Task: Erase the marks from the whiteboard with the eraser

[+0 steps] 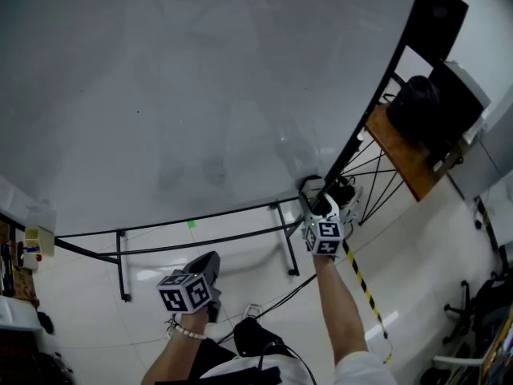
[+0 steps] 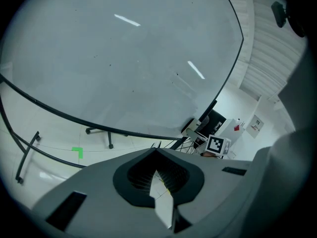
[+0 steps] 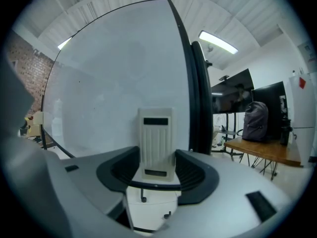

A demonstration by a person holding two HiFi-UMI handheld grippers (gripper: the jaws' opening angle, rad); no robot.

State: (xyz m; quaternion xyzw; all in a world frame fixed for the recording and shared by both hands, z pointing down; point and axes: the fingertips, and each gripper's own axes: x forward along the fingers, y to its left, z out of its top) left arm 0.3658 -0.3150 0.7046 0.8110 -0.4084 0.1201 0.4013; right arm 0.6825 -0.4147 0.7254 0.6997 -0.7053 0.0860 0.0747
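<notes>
The big whiteboard (image 1: 184, 87) fills the upper left of the head view; its surface looks pale, with only a few tiny dark specks (image 2: 177, 74). My right gripper (image 1: 321, 204) is up at the board's lower right corner, by the black frame (image 3: 185, 73). It is shut on a white ribbed eraser (image 3: 157, 140), which stands upright between the jaws in front of the board. My left gripper (image 1: 210, 261) hangs lower, off the board and over the floor. Its jaws (image 2: 158, 175) are shut with nothing between them.
The board's black stand and rails (image 1: 200, 243) run under its lower edge. A green tape mark (image 1: 191, 224) and a yellow-black stripe (image 1: 361, 283) lie on the tiled floor. At the right, a wooden table (image 1: 405, 155) carries a dark backpack (image 1: 413, 107).
</notes>
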